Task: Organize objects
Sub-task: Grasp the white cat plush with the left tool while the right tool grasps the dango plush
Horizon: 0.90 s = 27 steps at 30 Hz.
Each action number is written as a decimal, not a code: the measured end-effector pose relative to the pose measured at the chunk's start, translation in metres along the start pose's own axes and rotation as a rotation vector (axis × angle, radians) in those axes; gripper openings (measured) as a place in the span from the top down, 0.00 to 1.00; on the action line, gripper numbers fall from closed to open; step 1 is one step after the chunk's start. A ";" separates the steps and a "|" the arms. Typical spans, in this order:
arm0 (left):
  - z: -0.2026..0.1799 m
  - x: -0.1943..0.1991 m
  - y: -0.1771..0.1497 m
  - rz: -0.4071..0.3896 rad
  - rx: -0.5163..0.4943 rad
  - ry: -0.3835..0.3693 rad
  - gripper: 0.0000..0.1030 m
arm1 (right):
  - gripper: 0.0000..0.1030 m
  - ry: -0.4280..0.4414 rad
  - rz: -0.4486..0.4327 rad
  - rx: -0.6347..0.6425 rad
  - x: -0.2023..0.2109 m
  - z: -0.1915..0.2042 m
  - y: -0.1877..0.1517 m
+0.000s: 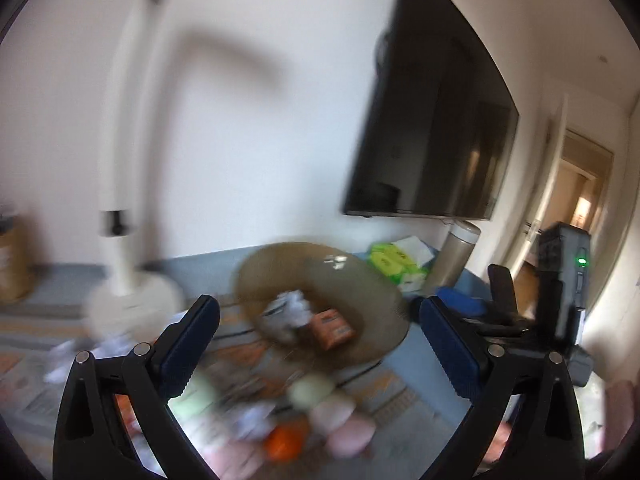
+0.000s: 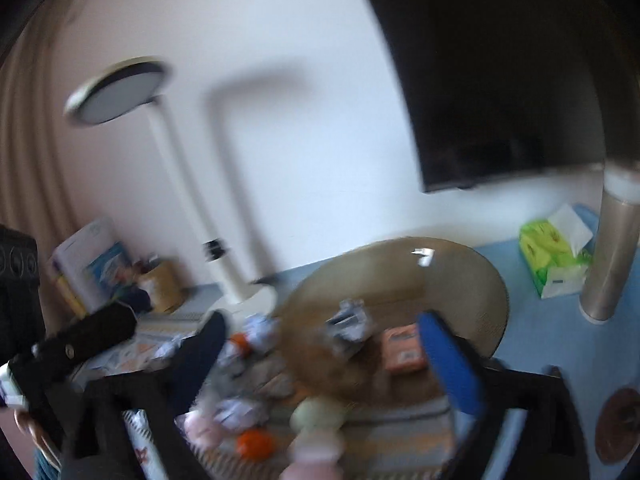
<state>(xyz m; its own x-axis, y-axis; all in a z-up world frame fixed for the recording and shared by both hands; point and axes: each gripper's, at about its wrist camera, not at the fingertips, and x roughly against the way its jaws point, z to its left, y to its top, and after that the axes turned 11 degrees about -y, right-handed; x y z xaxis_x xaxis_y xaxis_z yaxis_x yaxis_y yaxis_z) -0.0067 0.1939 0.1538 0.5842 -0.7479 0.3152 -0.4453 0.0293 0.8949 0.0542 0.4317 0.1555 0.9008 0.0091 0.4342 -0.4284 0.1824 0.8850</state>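
Both views are motion-blurred. A brown glass bowl (image 1: pixel 320 300) holds a crumpled paper ball (image 1: pixel 290 310) and an orange packet (image 1: pixel 331 328). My left gripper (image 1: pixel 320 342) is open and empty just in front of it. Below lie a pale green ball (image 1: pixel 311 390), pink soft pieces (image 1: pixel 344 424) and an orange ball (image 1: pixel 283 443). In the right wrist view my right gripper (image 2: pixel 324 364) is open and empty over the bowl (image 2: pixel 400 304), orange packet (image 2: pixel 400 350), crumpled paper (image 2: pixel 348 320), green ball (image 2: pixel 316 414) and orange ball (image 2: pixel 254 442).
A white lamp (image 1: pixel 120 208) stands on the patterned mat (image 1: pixel 384 396) at the left. A green tissue pack (image 1: pixel 396 262) and a metal flask (image 1: pixel 456 256) stand behind the bowl. A dark TV (image 1: pixel 432 128) hangs on the wall. A box (image 2: pixel 160 284) sits far left.
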 end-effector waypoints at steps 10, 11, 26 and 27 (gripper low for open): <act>0.113 0.122 -0.109 0.092 0.179 0.566 0.02 | 0.00 0.142 0.071 0.105 0.034 0.076 -0.089; 0.124 0.122 -0.122 0.103 0.215 0.571 0.03 | 0.00 0.108 0.085 0.132 0.026 0.085 -0.098; 0.115 0.116 -0.140 0.160 0.142 0.583 0.02 | 0.00 -0.114 0.180 0.291 -0.015 0.119 -0.139; 0.118 0.118 -0.139 0.163 0.165 0.550 0.02 | 0.00 -0.110 0.179 0.276 -0.015 0.116 -0.138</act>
<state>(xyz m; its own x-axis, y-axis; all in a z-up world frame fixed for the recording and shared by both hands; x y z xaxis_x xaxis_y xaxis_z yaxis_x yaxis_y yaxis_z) 0.0439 0.0234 0.0293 0.7460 -0.2874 0.6008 -0.6321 -0.0214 0.7746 0.0911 0.2919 0.0463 0.8029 -0.0921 0.5890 -0.5957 -0.0854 0.7987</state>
